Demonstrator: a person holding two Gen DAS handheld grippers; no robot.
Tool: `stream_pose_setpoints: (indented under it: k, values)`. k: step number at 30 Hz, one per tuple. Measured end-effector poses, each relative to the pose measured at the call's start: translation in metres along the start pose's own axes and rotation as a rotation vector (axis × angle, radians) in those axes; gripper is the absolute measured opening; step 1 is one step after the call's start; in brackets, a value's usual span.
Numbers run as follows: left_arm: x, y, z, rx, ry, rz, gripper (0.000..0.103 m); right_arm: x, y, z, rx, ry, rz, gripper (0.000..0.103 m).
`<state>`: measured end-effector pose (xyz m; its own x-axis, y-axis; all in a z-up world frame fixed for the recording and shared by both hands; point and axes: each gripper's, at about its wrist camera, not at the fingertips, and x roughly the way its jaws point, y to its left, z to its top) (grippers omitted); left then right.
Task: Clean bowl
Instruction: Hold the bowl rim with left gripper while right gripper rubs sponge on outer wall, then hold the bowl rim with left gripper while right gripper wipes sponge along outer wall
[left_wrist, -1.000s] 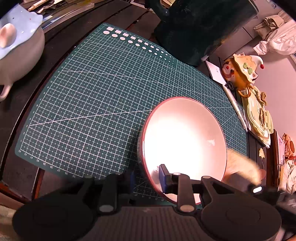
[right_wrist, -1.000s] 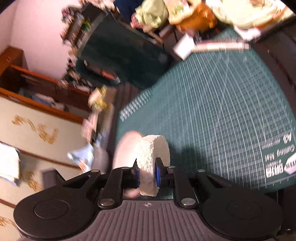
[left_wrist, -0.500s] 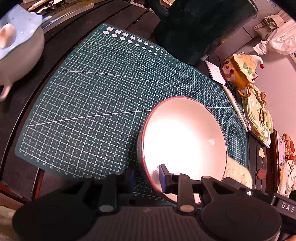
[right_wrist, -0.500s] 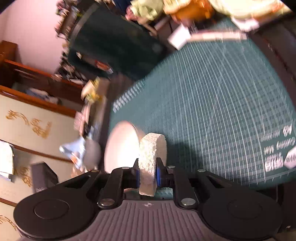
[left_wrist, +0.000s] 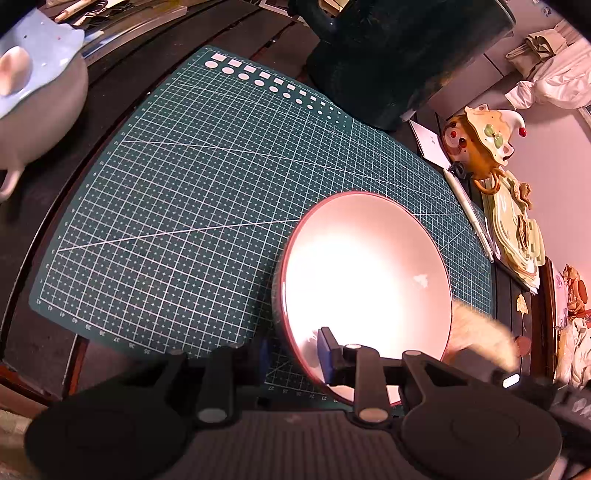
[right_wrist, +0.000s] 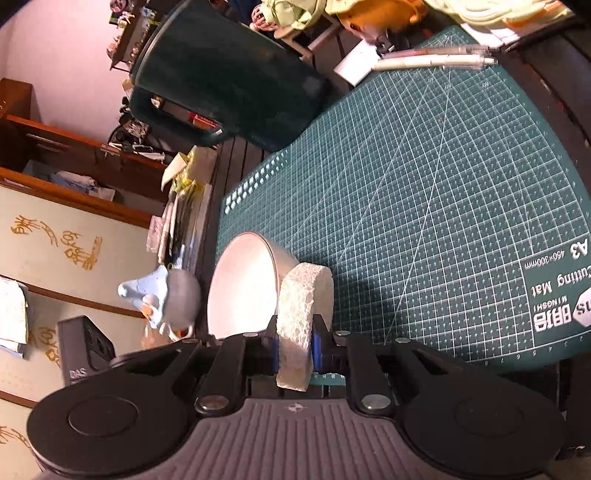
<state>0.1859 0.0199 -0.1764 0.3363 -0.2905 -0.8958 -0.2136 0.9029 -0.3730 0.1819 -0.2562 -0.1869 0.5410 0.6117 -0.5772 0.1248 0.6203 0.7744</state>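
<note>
A bowl (left_wrist: 365, 273) with a white inside and a red rim stands tilted on the green cutting mat (left_wrist: 203, 184). My left gripper (left_wrist: 293, 354) is shut on its near rim, one blue pad inside the bowl and the other outside. In the right wrist view my right gripper (right_wrist: 293, 350) is shut on a round white sponge (right_wrist: 303, 295). The sponge lies against the outer wall of the bowl (right_wrist: 240, 291), close to the rim. In the left wrist view the sponge (left_wrist: 476, 332) is a pale blur at the bowl's lower right edge.
A dark green jug (left_wrist: 399, 48) stands at the mat's far edge. A grey pot with a blue lid (left_wrist: 33, 96) sits off the mat's left side. Pens (left_wrist: 469, 206) and a clown figurine (left_wrist: 480, 144) lie along the right edge.
The sponge has shifted a little back and forth at the bowl's right edge, and the right wrist view has swung slightly. Bowl and left gripper have kept still.
</note>
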Motion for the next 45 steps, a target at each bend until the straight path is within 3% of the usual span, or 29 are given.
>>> stream_pose_setpoints:
  k: [4, 11, 15, 17, 23, 29, 34, 41, 45]
  values:
    - [0.000, 0.000, 0.000, 0.000, 0.000, 0.000, 0.027, -0.018, 0.003, 0.006, 0.006, -0.084, 0.047, 0.017]
    - [0.000, -0.001, 0.002, 0.000, 0.002, -0.001, 0.027, 0.006, 0.001, -0.001, -0.004, 0.021, -0.013, 0.017]
    - [0.000, -0.001, 0.002, 0.004, 0.002, 0.002, 0.027, -0.016, 0.004, 0.005, 0.008, -0.079, 0.041, 0.017]
    - [0.000, 0.000, 0.002, 0.002, 0.002, 0.000, 0.027, -0.017, 0.004, 0.006, 0.009, -0.089, 0.051, 0.017]
    - [-0.001, 0.000, 0.001, 0.002, 0.001, -0.002, 0.029, 0.007, -0.001, -0.002, 0.005, 0.021, -0.010, 0.017]
    - [-0.001, -0.002, 0.001, 0.003, 0.001, -0.001, 0.029, -0.015, 0.005, 0.005, -0.003, -0.083, 0.049, 0.017]
    - [0.000, -0.002, 0.001, 0.000, 0.001, -0.003, 0.029, 0.009, -0.001, -0.002, -0.012, 0.007, -0.047, 0.016]
    - [-0.001, 0.000, 0.000, -0.005, 0.001, -0.006, 0.029, 0.004, 0.009, -0.004, -0.133, -0.040, -0.135, 0.016]
    - [-0.001, 0.000, -0.001, -0.005, 0.002, -0.007, 0.029, 0.008, 0.018, -0.008, -0.255, -0.053, -0.246, 0.016]
